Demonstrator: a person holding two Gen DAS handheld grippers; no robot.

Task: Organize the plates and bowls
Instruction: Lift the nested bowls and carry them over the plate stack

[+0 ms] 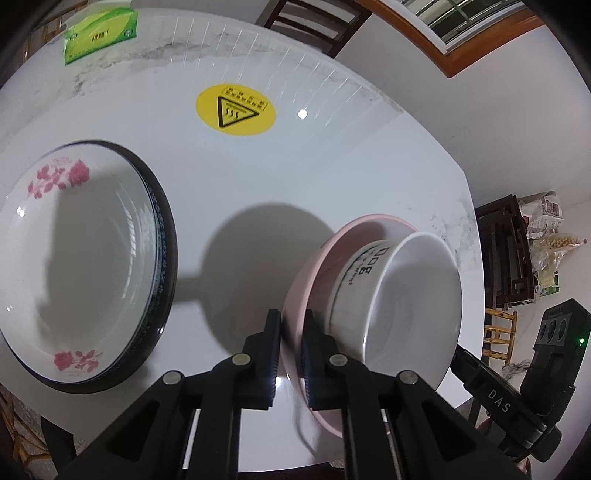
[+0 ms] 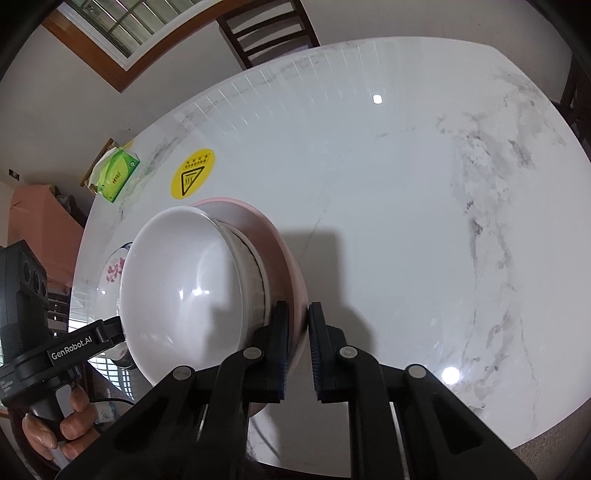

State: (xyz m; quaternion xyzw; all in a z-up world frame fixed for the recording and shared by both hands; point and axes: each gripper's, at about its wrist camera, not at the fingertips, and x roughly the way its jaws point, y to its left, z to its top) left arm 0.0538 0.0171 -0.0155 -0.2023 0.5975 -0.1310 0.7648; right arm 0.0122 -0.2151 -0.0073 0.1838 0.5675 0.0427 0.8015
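A pink bowl [image 1: 301, 295] with a white printed bowl [image 1: 410, 299] nested inside it is held above the white marble table [image 1: 295, 173]. My left gripper [image 1: 292, 328] is shut on the pink bowl's rim on one side. My right gripper [image 2: 298, 325] is shut on the pink bowl's [image 2: 286, 266] opposite rim, with the white bowl [image 2: 184, 291] to its left. A white plate with pink flowers [image 1: 74, 258] lies stacked on a dark-rimmed plate [image 1: 162, 266] at the table's left.
A green tissue pack [image 1: 99, 31] and a round yellow warning sticker [image 1: 235, 109] are at the far side of the table. Dark wooden chairs [image 2: 266, 29] stand behind the table. The table's right half [image 2: 424, 221] is bare marble.
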